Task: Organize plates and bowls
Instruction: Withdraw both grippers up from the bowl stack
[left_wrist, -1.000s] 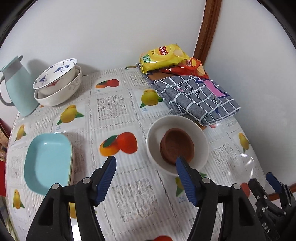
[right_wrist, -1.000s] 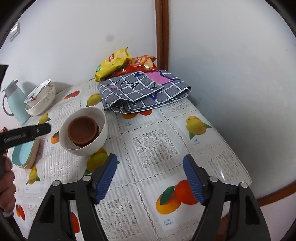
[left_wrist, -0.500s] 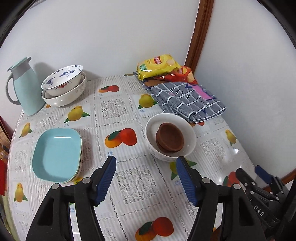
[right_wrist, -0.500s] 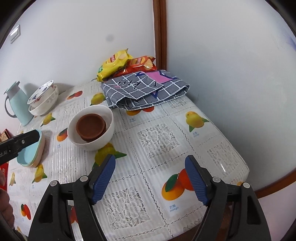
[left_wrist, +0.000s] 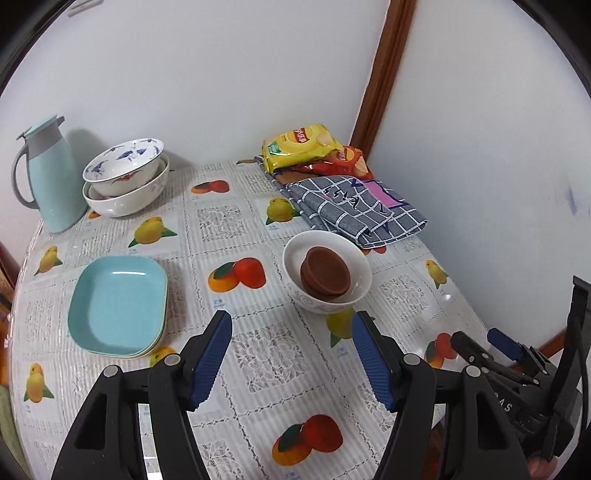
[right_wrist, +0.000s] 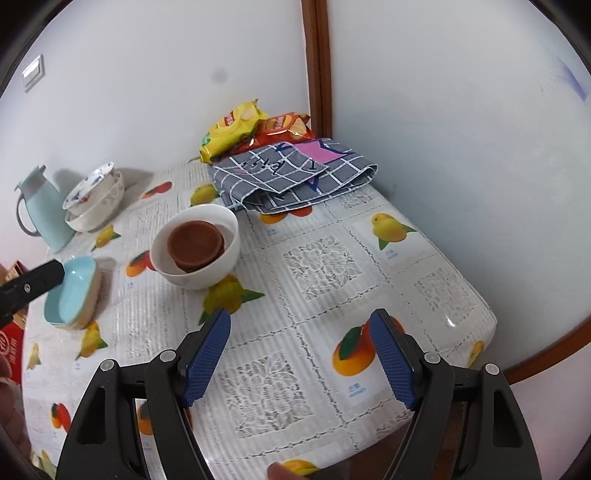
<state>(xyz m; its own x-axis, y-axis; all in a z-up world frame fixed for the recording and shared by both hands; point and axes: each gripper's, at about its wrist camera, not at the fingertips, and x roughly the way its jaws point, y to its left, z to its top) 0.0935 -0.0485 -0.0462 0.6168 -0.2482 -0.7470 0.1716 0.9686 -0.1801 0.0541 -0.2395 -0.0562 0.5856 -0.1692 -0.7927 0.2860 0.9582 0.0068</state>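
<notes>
Tabletop (left_wrist: 236, 225), covered in a fruit-printed lace-pattern cloth, set in a corner of white walls with a brown wooden post (left_wrist: 384, 74). Item: white bowl (left_wrist: 360, 266), near the middle right, holding brown bowls (left_wrist: 325, 271) nested inside it; the same white bowl (right_wrist: 221, 258) and brown bowls (right_wrist: 195, 240) appear left of centre in the right wrist view. Item: light blue rectangular plates (left_wrist: 116, 306), stacked, on the left side, well apart from the white bowl; seen edge-on as plates (right_wrist: 74, 291) in the right wrist view. Item: blue-and-white patterned bowl (left_wrist: 123, 166), tilted inside a larger white bowl (left_wrist: 129, 195) at the far left, just beside a pale blue jug (left_wrist: 51, 181) with a grey handle. Item: grey checked cloth (left_wrist: 354, 210), folded, at the far right corner, just behind the white bowl. Item: yellow snack bag (left_wrist: 299, 146) lying over a red snack bag (left_wrist: 340, 164), behind the cloth against the post. Left gripper (left_wrist: 291, 354): blue-padded jaws spread wide, nothing between them, held above the near tabletop, short of the white bowl. Right gripper (right_wrist: 301, 354): jaws likewise spread wide and empty, above the near right part of the tabletop; it also shows at the lower right of the left wrist view.
</notes>
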